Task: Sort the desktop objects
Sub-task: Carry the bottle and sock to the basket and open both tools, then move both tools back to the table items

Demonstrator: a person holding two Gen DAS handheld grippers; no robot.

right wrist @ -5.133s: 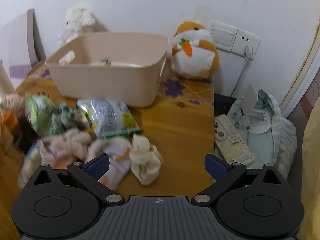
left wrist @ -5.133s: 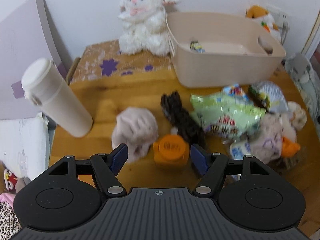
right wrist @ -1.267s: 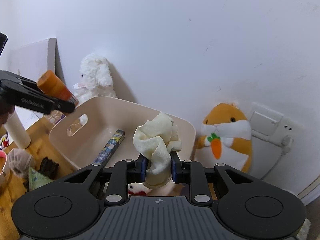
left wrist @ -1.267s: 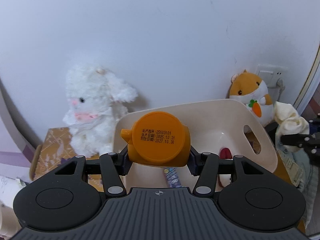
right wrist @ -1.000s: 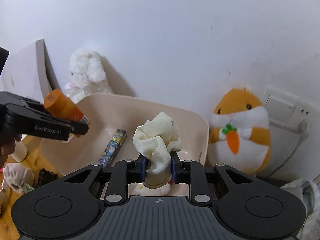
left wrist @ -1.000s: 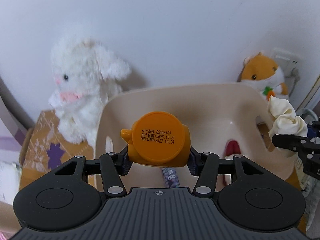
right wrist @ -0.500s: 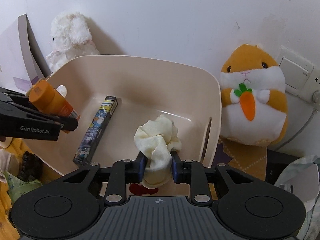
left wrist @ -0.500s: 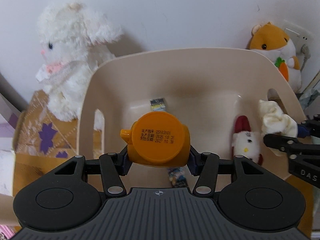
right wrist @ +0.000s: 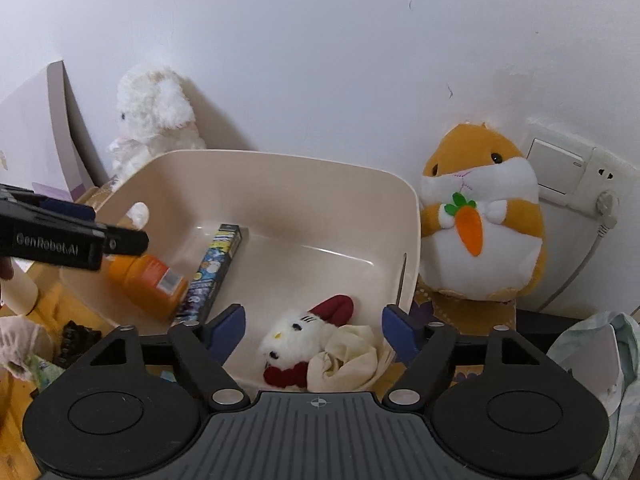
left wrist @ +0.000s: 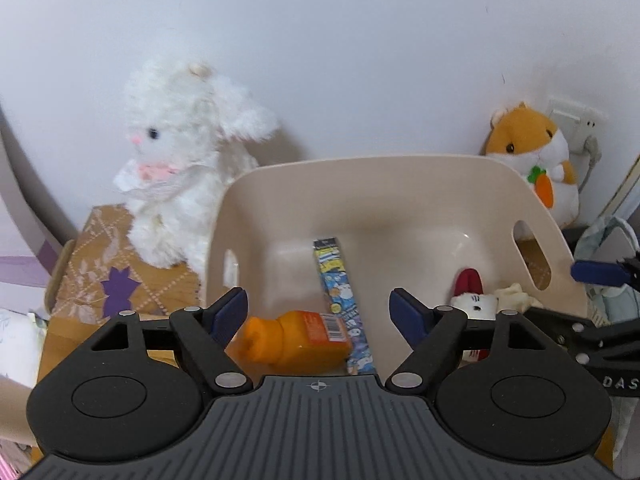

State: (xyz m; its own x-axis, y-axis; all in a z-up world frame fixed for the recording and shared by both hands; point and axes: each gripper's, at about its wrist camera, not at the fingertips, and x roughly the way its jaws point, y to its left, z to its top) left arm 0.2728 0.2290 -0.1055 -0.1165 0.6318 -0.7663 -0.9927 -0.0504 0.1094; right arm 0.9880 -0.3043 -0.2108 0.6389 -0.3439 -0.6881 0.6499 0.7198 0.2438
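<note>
A beige bin [left wrist: 400,184] [right wrist: 280,184] stands by the wall. In it lie an orange bottle [left wrist: 296,340] [right wrist: 148,280] on its side, a long blue box [left wrist: 340,296] [right wrist: 212,276], a white and red plush cat [right wrist: 296,344] [left wrist: 468,296] and a cream cloth [right wrist: 348,360] [left wrist: 516,296]. My left gripper [left wrist: 318,314] is open and empty above the bin's near left side, over the bottle. My right gripper [right wrist: 312,330] is open and empty above the cat and the cloth.
A white plush rabbit [left wrist: 184,176] [right wrist: 152,120] sits left of the bin. An orange hamster plush [right wrist: 480,216] [left wrist: 536,152] sits to its right under a wall socket [right wrist: 580,172]. A pale cup [right wrist: 20,288] and loose items [right wrist: 24,344] lie on the wooden desk at left.
Both grippers have opened. The orange bottle has dropped from the left gripper into the bin, and the cream cloth has dropped from the right gripper beside the plush cat.
</note>
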